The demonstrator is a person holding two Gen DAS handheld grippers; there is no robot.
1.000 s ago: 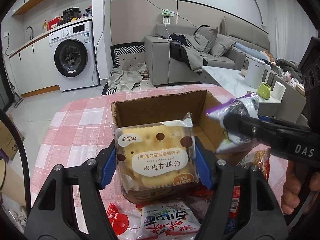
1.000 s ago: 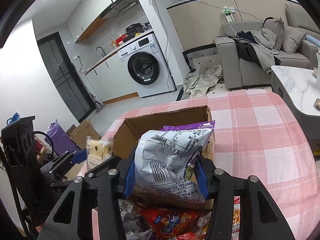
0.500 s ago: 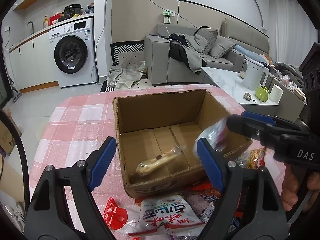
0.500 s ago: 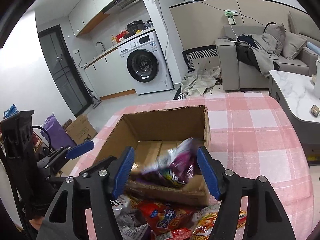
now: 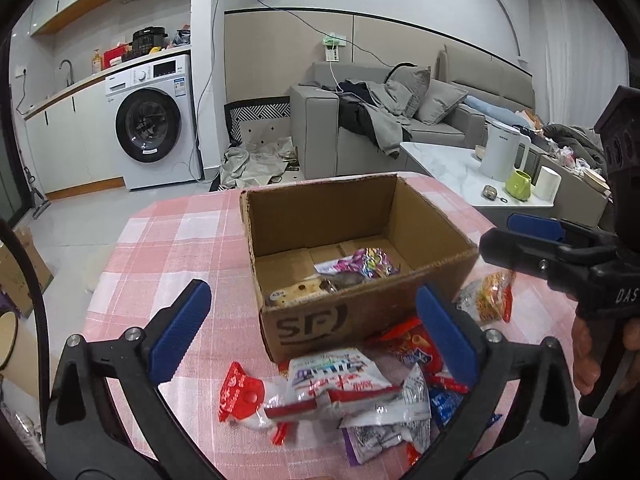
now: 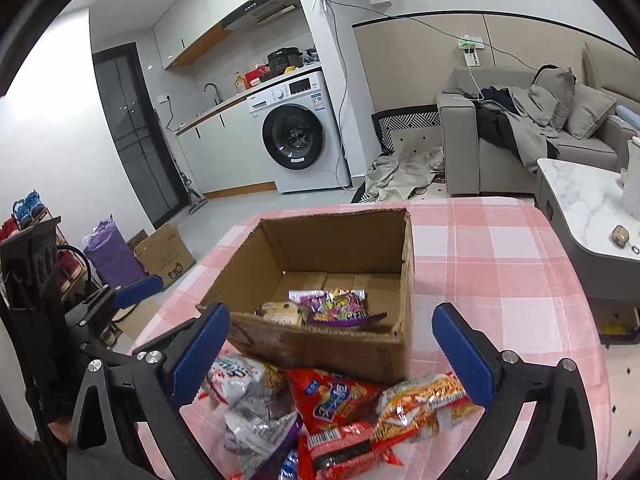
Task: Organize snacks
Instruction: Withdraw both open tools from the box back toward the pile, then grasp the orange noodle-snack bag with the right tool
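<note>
An open cardboard box (image 5: 420, 276) (image 6: 332, 350) stands on the pink checked table. Inside lie a yellow cracker pack (image 5: 298, 290) (image 6: 280, 312) and a purple snack bag (image 5: 360, 264) (image 6: 336, 306). A pile of snack packs lies in front of the box: a white-and-red pack (image 5: 336, 380), a red pack (image 6: 332, 396), an orange pack (image 6: 424, 400). My left gripper (image 5: 312, 332) is open and empty, above the pile in front of the box. My right gripper (image 6: 332, 344) is open and empty, at the box's near wall; it also shows in the left wrist view (image 5: 532, 236).
The table (image 6: 500, 264) drops off at its edges on all sides. A marble side table (image 5: 452, 168) with a kettle and green cup stands to the right. A washing machine (image 6: 296, 136) and sofa (image 5: 360, 128) stand beyond. A cardboard box and purple bag (image 6: 112, 256) are on the floor at the left.
Both grippers opened and dropped their packs into the box: the cracker pack from the left, the purple bag from the right. Both then drew back from the box.
</note>
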